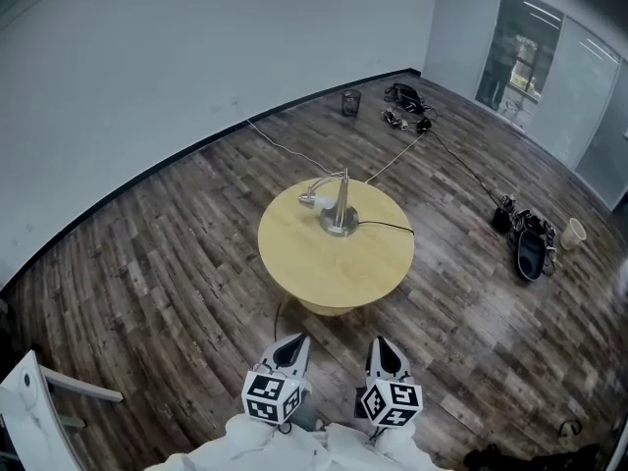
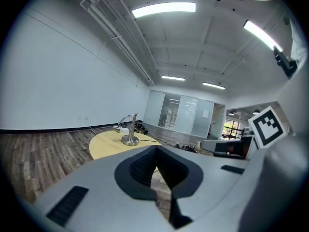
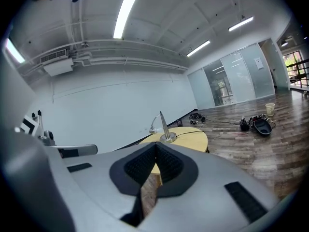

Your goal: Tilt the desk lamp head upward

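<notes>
A silver desk lamp (image 1: 337, 209) stands on the far part of a round yellow table (image 1: 304, 263), its white head (image 1: 311, 200) hanging low to the left of the post. Its black cord runs off the table to the right. My left gripper (image 1: 292, 344) and right gripper (image 1: 385, 347) are held side by side near the table's front edge, well short of the lamp. Both are shut with nothing between the jaws. The lamp (image 2: 128, 129) shows small and far in the left gripper view, and the lamp (image 3: 162, 127) likewise in the right gripper view.
The table stands on a dark wood floor. Cables and gear (image 1: 407, 106) and a dark cup (image 1: 350, 102) lie by the far wall. A black bag (image 1: 531, 243) and a paper cup (image 1: 572, 232) are at the right. A white chair part (image 1: 29, 400) is at the lower left.
</notes>
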`<state>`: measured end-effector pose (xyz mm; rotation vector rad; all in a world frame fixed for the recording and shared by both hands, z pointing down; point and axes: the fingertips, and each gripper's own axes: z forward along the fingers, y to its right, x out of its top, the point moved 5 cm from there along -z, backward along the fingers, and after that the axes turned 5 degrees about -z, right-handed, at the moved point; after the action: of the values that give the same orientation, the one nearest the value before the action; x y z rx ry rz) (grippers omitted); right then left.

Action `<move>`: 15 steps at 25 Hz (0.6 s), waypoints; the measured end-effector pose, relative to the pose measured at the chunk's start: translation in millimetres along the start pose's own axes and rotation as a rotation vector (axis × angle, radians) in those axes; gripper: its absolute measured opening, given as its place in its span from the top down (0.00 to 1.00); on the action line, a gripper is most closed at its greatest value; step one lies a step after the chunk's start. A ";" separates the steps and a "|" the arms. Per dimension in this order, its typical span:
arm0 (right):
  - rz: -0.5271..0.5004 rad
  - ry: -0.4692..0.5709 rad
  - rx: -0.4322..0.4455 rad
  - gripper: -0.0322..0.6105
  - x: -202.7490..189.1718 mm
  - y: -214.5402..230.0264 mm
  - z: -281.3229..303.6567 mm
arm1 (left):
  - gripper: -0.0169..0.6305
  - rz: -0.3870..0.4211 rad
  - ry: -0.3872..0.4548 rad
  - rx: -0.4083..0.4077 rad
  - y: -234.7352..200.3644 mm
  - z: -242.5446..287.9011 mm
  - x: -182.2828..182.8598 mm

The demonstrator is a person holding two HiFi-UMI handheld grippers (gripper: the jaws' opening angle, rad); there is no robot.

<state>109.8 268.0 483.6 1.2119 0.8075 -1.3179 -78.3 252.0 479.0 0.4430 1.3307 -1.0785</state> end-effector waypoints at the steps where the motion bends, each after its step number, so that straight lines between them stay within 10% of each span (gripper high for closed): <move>1: 0.001 -0.003 0.001 0.94 0.4 0.8 5.2 | 0.97 0.004 -0.001 -0.001 -2.2 5.4 2.3; 15: 0.025 0.023 -0.011 0.93 35.6 3.9 120.2 | 0.97 0.026 -0.012 -0.027 -70.8 100.6 52.0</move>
<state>95.5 143.5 479.2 1.2272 0.8128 -1.2800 -87.1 118.7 477.6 0.4325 1.3242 -1.0388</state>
